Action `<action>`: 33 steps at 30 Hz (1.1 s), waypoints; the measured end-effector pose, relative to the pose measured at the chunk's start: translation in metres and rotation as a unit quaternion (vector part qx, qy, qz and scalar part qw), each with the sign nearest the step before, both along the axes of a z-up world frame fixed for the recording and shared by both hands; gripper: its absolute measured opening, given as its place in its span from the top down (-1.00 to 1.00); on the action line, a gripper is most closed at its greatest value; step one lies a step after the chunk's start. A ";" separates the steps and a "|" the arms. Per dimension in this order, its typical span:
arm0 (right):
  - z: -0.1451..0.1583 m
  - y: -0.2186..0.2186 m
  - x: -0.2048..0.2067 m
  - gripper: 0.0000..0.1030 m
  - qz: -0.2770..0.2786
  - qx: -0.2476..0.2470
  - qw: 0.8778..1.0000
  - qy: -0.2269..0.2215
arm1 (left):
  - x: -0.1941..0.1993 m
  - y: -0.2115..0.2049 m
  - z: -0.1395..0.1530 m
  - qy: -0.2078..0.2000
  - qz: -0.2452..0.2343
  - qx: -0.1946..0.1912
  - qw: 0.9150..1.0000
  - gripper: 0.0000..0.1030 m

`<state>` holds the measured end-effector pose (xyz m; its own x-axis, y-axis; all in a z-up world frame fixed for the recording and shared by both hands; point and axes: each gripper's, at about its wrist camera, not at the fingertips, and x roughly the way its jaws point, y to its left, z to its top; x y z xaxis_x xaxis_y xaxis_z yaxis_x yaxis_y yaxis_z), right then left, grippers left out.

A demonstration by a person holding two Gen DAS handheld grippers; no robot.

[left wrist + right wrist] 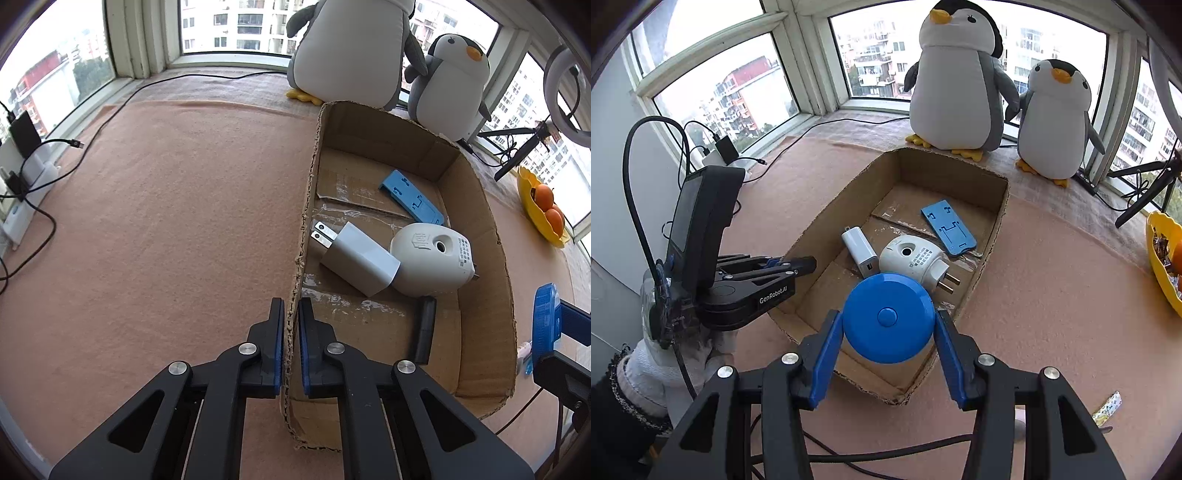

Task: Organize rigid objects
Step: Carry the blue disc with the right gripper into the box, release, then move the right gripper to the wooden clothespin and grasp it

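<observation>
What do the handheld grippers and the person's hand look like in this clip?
Both grippers, left gripper and right gripper, are black linkages with silver rivets and blue finger pads. The left one reads "GenRobot.AI" and trails a black cable. A white glove covers the left hand.

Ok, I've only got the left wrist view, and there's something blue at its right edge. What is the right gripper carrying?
Observer: The right gripper is shut on a round blue plastic disc with a button in the middle of its face.
Operator: Where is it relative to the box?
Observer: The disc hangs over the near end of the brown cardboard box, partly hiding the rounded white plug-in device.
Operator: Which way does that device's plug point?
Observer: Its two prongs point towards the wall opposite the one that the left gripper clamps.
</observation>
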<state>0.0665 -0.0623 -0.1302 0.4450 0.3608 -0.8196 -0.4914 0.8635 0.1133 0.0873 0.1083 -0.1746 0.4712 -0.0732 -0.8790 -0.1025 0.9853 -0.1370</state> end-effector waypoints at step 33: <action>0.011 -0.035 0.011 -0.19 -0.044 0.030 0.999 0.003 | 0.000 -0.001 -0.001 -0.001 -0.003 0.006 1.000 0.89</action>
